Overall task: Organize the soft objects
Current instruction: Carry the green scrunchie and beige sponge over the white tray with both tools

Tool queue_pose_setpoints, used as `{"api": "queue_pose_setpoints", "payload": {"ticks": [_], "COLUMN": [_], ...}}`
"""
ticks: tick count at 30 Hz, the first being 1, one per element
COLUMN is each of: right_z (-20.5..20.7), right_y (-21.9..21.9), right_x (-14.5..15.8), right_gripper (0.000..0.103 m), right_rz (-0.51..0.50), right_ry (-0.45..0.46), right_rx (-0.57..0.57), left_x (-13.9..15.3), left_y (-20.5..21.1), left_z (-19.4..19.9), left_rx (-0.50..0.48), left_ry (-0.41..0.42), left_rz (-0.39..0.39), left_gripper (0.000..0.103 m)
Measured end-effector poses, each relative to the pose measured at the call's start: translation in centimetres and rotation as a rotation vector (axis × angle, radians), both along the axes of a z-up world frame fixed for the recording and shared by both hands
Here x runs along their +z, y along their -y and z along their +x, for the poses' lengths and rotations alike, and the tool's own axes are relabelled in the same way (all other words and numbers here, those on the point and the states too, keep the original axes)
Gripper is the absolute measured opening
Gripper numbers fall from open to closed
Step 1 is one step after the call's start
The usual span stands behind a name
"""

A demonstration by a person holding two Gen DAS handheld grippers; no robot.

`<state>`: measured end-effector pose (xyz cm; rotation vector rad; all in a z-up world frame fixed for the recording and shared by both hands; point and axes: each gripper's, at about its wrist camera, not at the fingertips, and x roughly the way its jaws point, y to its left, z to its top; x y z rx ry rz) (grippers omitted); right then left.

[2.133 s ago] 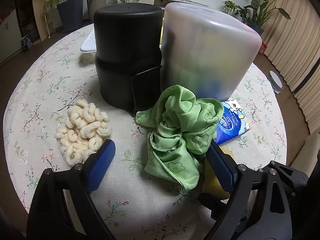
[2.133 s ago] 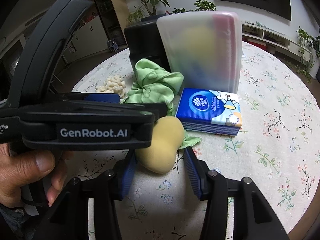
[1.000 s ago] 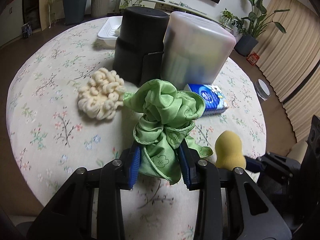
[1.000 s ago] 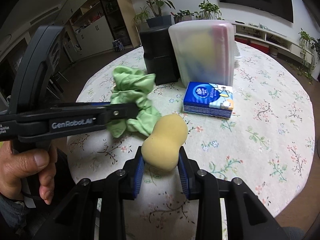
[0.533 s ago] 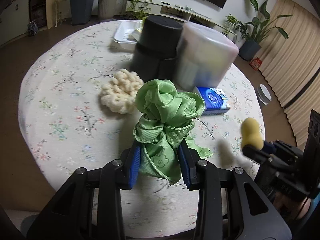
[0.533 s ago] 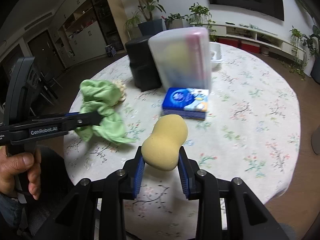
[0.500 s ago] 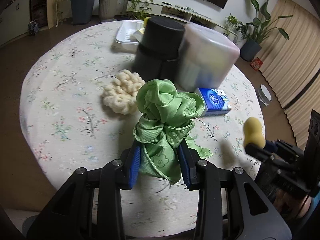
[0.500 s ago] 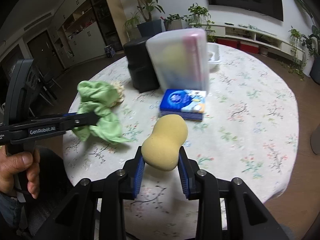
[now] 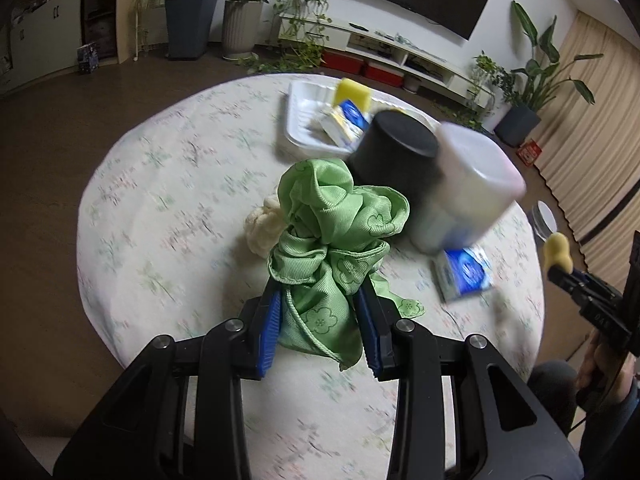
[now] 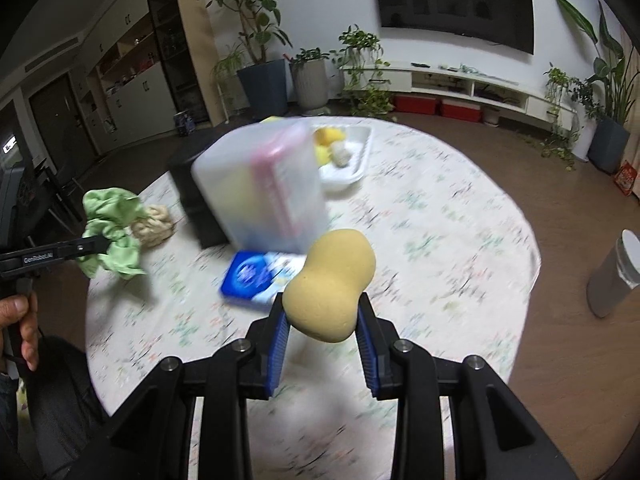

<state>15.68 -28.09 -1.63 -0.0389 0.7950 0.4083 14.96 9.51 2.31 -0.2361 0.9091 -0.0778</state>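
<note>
Left hand-held gripper (image 9: 320, 326) is clamping a crumpled green cloth (image 9: 332, 240) between its blue pads; the cloth is bunching up above the jaws and a tail is hanging below them; it is being carried in the air over the near part of the round, floral-covered surface (image 9: 168, 208).

Right hand-held gripper (image 10: 322, 338) is squeezing a yellow peanut-shaped sponge (image 10: 330, 286) at its lower lobe; the sponge is standing clear of the surface, upper lobe tilting to the right.

On the surface: a cream looped scrubber (image 9: 262, 228) is lying just beside a black bin (image 9: 394, 158); a frosted translucent bin (image 9: 466, 188) is standing against the black one, both bottom-up, with coloured shapes showing dimly through the frosted wall; a blue tissue pack (image 10: 258, 276) is lying flat in front of the frosted bin; a white tray (image 9: 304, 124) is sitting beyond the bins, holding a yellow sponge block (image 9: 352, 94) and small packets.

A person's hand (image 10: 20, 330) is wrapping the left gripper's handle at the left edge of the right wrist view; background is blurring in both views.
</note>
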Motion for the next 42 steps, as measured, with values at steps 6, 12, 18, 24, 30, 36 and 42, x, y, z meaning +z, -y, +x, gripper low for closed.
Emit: {"api": "queue_pose_setpoints", "payload": {"ticks": [6, 12, 18, 24, 30, 36, 42], "right_z": [4.4, 9.5, 13.9, 17.6, 20.8, 23.9, 26.3], "right_y": [1.0, 1.1, -0.2, -2.4, -4.9, -6.4, -8.0], "right_x": [1.1, 1.8, 2.2, 2.4, 2.0, 1.2, 0.4], "right_gripper": [0.034, 0.034, 0.034, 0.034, 0.035, 0.035, 0.035], "right_rz": [-0.044, -0.070, -0.099, -0.133, -0.181, -0.206, -0.230], "right_ry": [0.016, 0.007, 0.009, 0.004, 0.002, -0.014, -0.025], "right_rx": [-0.019, -0.006, 0.023, 0.063, 0.112, 0.153, 0.193], "left_x": [0.8, 2.1, 3.4, 4.2, 4.0, 2.1, 0.0], "left_y": [-2.1, -2.6, -2.0, -1.8, -1.8, -1.1, -0.2], "left_z": [3.2, 6.5, 10.2, 14.0, 18.2, 22.0, 24.2], "left_rx": [0.024, 0.007, -0.025, -0.050, -0.077, -0.120, -0.154], "left_ry": [-0.003, 0.008, 0.020, 0.022, -0.001, -0.055, -0.091], "left_rz": [0.036, 0.066, 0.083, 0.099, 0.123, 0.154, 0.163], "left_gripper": [0.032, 0.032, 0.032, 0.032, 0.032, 0.032, 0.032]}}
